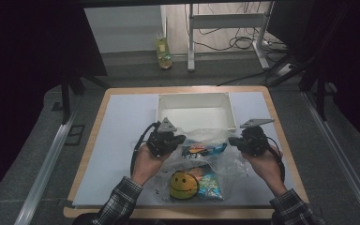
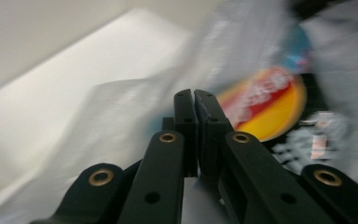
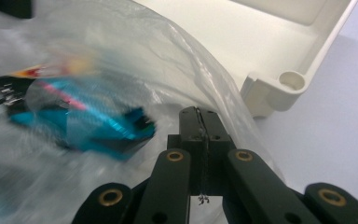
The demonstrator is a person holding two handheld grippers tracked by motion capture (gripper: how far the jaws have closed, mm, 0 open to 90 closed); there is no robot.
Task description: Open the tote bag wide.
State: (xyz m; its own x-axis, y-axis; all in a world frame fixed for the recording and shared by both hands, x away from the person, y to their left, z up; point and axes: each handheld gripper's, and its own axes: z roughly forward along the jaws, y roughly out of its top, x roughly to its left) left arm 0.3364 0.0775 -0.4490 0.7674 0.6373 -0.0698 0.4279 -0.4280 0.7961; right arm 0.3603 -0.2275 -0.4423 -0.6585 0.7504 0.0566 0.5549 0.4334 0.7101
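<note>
Clear plastic bag (image 1: pixel 215 152) (crinkled, probably thin), colourful snack packets (image 1: pixel 201 149) inside.

Left hand (image 1: pixel 146 161) and right hand (image 1: pixel 265 163), palms turned inward, each carry a gripper from below; plaid sleeves cover both forearms. Left gripper (image 1: pixel 177 139): jaws pointing toward the right gripper, pressed together, a fold of clear film pinched at their tips. Right gripper (image 1: pixel 233 140): jaws pointing toward the left gripper, likewise closed, a thin edge of film caught along the seam between them. The grey three-cornered plates face upward.
</note>
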